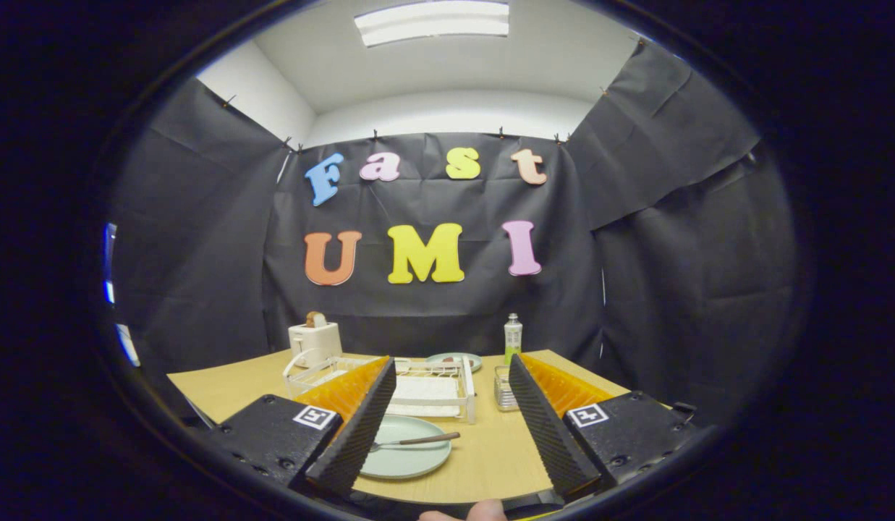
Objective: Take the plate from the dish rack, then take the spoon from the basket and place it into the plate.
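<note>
Spoon (pixel 417 439) is seen lying across the plate (pixel 407 457), handle pointing toward the right finger, long axis crosswise to the fingers. Gripper (pixel 453 423) is held spread wide, nothing grasped; plate sits just ahead, nearer the left finger (pixel 357 430). Beyond the plate, dish rack (pixel 425 391); right of it, basket (pixel 503 388). Bare table (pixel 490 456) is left beside the plate for withdrawal. Task judged complete.

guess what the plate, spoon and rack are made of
Plate: probably glazed ceramic or melamine, going by its pale green, smooth, even surface. Spoon: dark brownish handle, maybe wood; the bowl is too small to tell. Rack: thin white bars, likely coated wire. The claw is open, holding nothing.
</note>
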A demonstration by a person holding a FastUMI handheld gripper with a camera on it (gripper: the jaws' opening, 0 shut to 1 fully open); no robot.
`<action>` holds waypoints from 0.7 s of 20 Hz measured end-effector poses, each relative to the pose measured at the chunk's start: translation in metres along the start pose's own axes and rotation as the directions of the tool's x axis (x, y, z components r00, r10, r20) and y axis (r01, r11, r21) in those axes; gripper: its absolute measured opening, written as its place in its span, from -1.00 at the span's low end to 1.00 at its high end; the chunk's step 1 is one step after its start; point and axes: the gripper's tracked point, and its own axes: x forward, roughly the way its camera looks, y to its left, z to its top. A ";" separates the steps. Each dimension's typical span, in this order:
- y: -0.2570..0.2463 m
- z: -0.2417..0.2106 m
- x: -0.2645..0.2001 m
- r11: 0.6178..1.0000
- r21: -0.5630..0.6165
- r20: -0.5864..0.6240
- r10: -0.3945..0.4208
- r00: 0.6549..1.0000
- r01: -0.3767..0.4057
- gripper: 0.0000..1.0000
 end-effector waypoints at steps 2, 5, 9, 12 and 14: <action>0.008 -0.003 0.000 1.000 -0.003 0.002 0.008 1.000 -0.008 1.00; 0.018 -0.012 -0.001 1.000 0.015 0.003 0.016 1.000 -0.016 1.00; 0.027 -0.025 -0.001 0.999 0.027 -0.023 0.023 0.999 -0.023 1.00; 0.033 -0.030 0.000 0.999 0.016 -0.034 0.035 0.999 -0.035 1.00; 0.034 -0.030 0.000 0.999 0.015 -0.036 0.039 0.999 -0.038 1.00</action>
